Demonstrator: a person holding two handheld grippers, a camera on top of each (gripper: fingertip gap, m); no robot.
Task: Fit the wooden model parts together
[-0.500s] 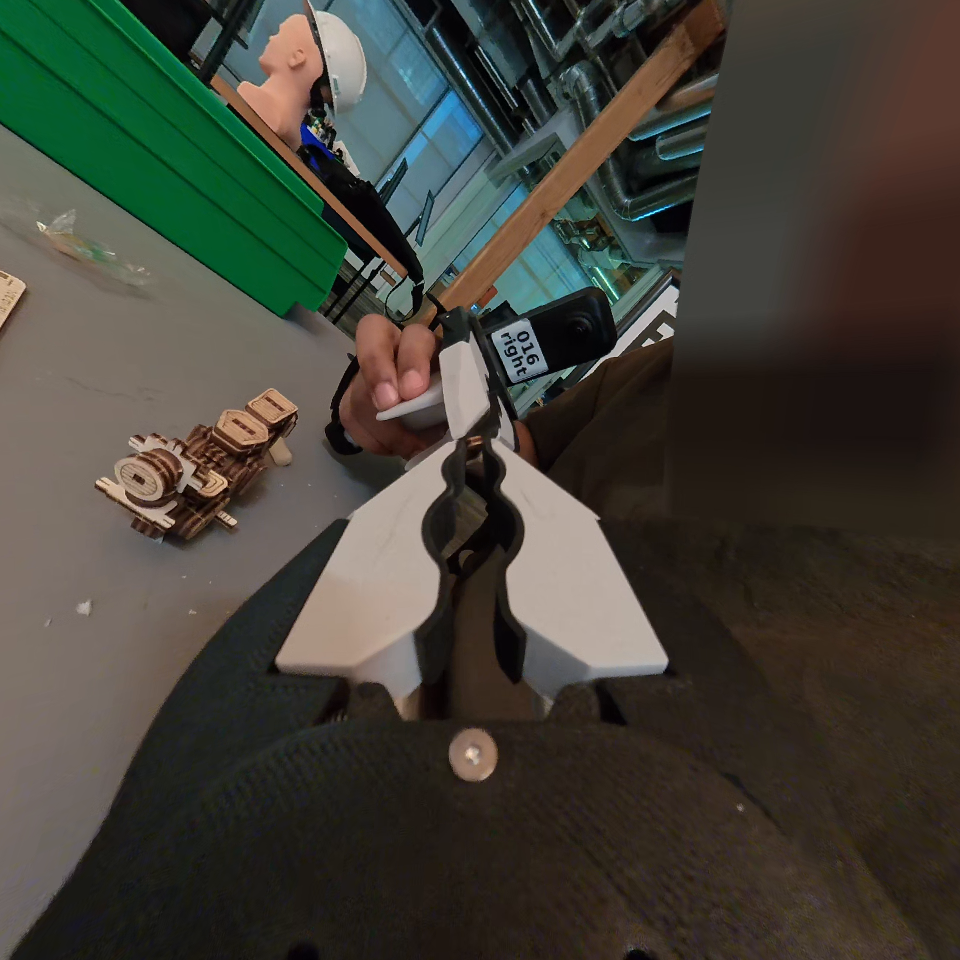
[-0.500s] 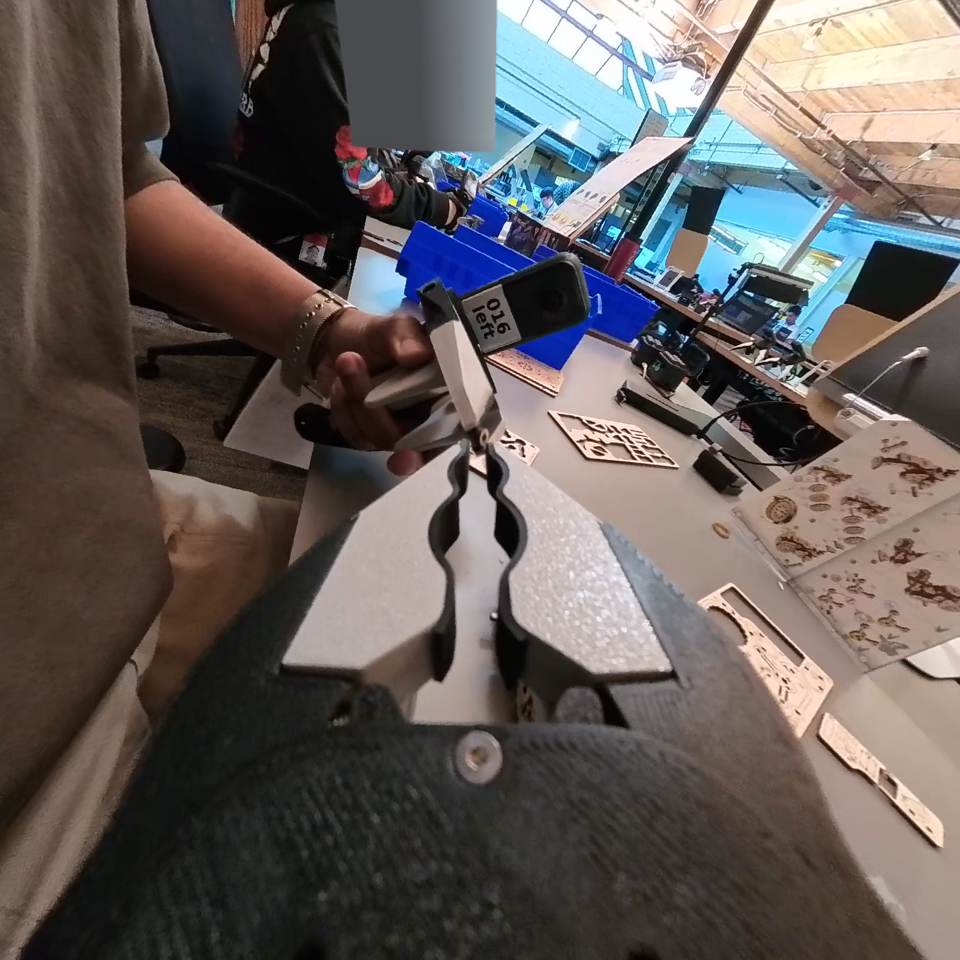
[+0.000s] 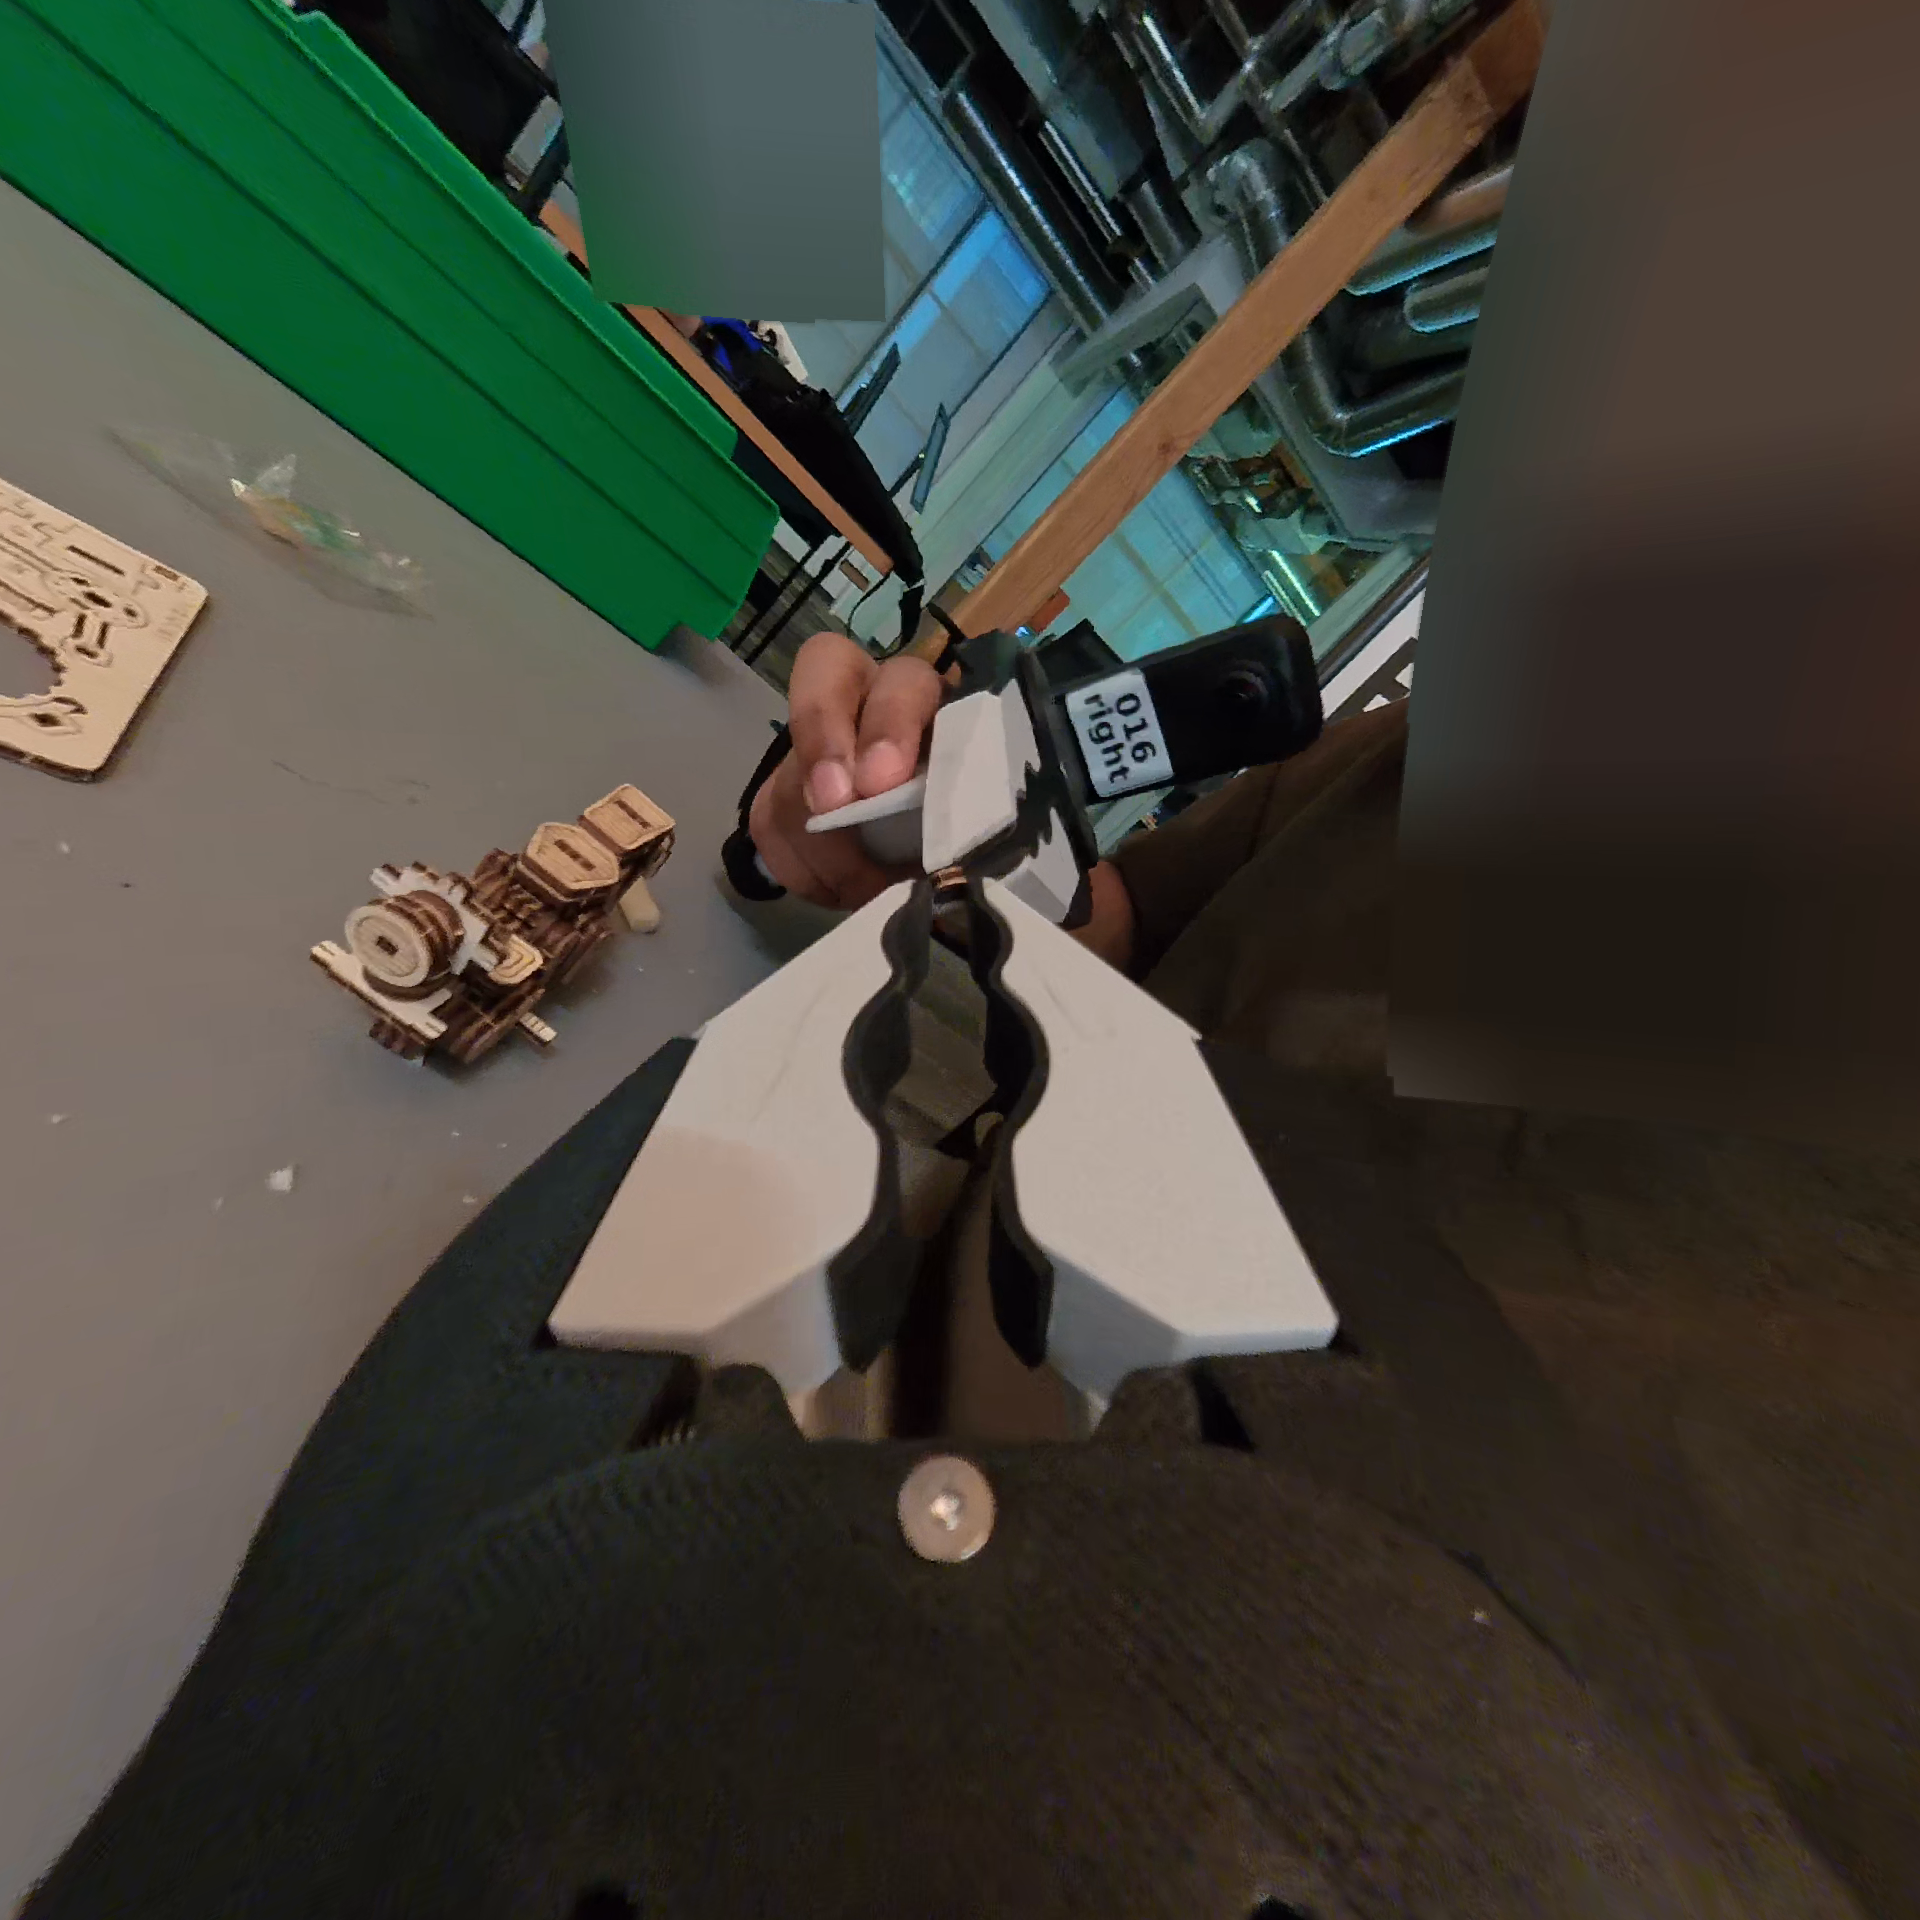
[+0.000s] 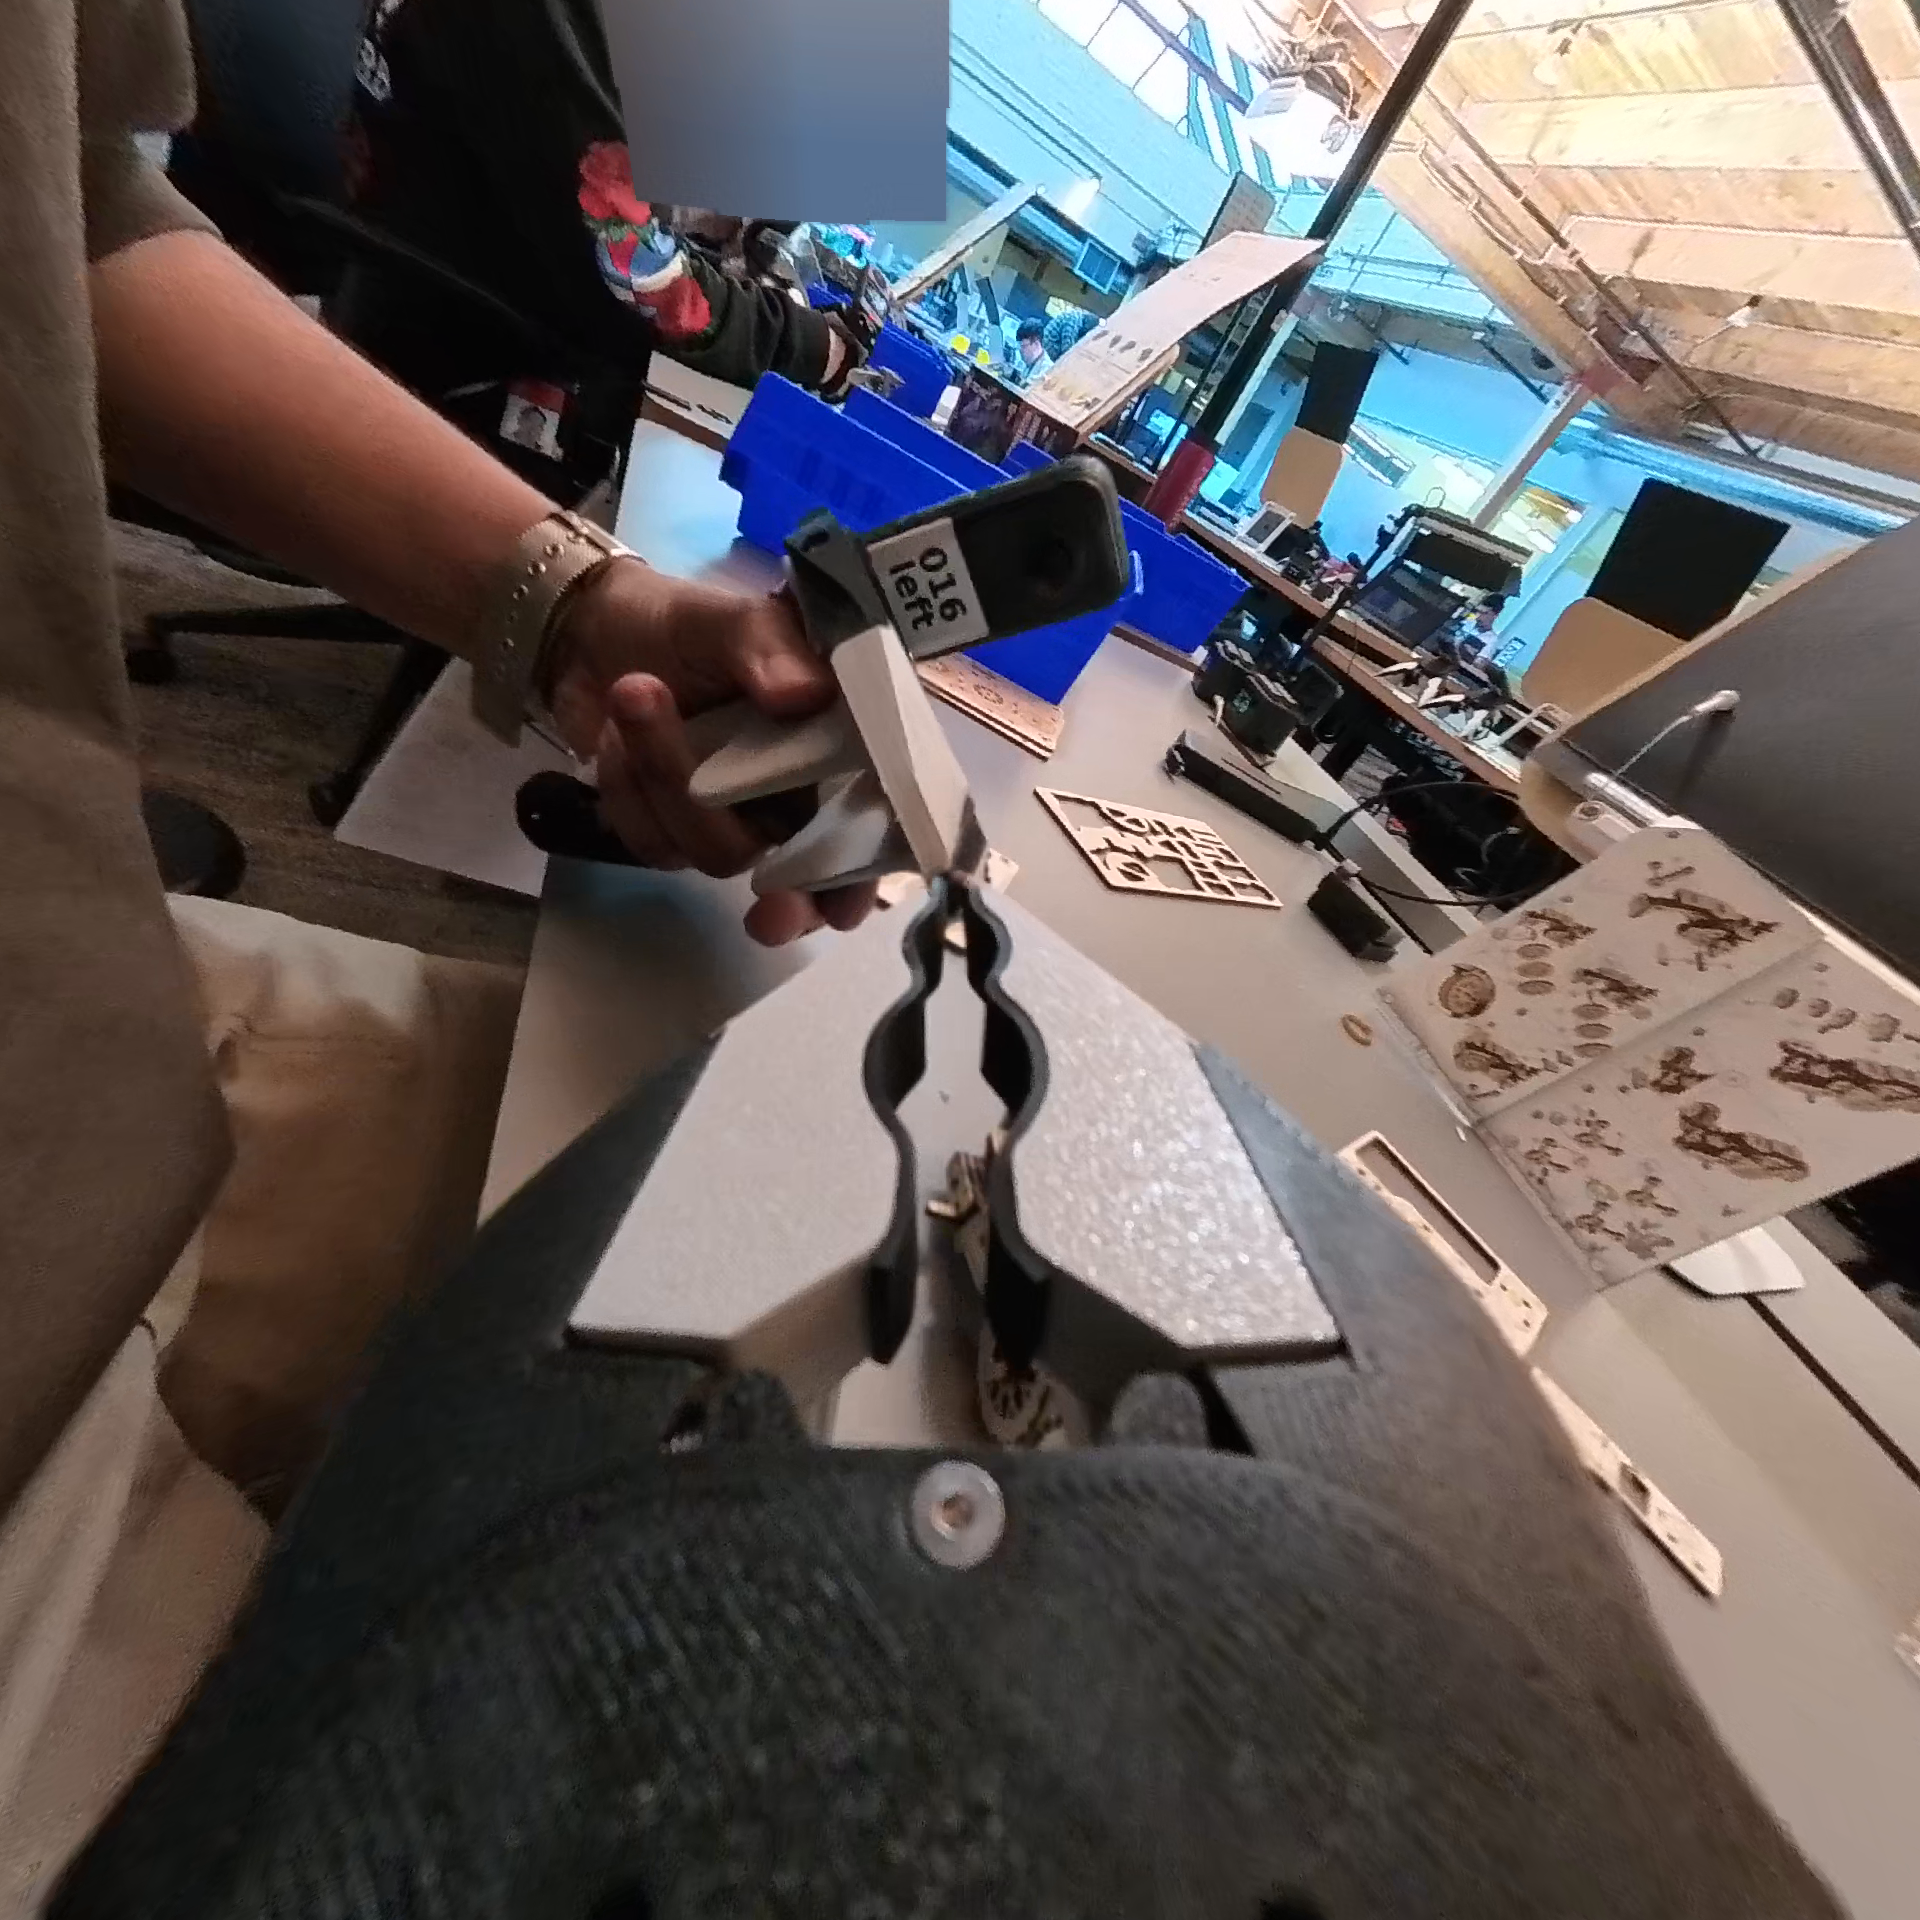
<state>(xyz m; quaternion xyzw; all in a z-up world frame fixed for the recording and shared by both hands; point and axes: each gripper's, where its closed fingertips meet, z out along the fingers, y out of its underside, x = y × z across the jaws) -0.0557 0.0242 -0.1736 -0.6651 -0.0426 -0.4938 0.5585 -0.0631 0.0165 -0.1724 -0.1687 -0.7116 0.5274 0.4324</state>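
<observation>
My left gripper (image 3: 943,902) and right gripper (image 4: 948,906) meet tip to tip above the grey table (image 3: 260,1299). Both sets of jaws are closed. A tiny wooden part (image 3: 948,881) is pinched where the tips meet, and most of it is hidden. The right gripper (image 3: 1003,831) shows in the left wrist view, held by a hand. The left gripper (image 4: 940,831) shows in the right wrist view, also in a hand. A partly built wooden model (image 3: 488,935) lies on the table to the left. Bits of it show between the right fingers (image 4: 966,1195).
Green bins (image 3: 416,343), a punched wooden sheet (image 3: 73,644) and a plastic bag (image 3: 301,520) lie at the left. Blue bins (image 4: 935,520), a cut-out sheet (image 4: 1158,847), a printed instruction sheet (image 4: 1662,1060) and empty wooden frames (image 4: 1444,1236) lie at the right. A person sits behind. Left and right tips are no more than a few centimetres apart.
The two grippers stay tip to tip. The left wrist view has swung slightly, so more of the table and the punched sheet show at the left.
</observation>
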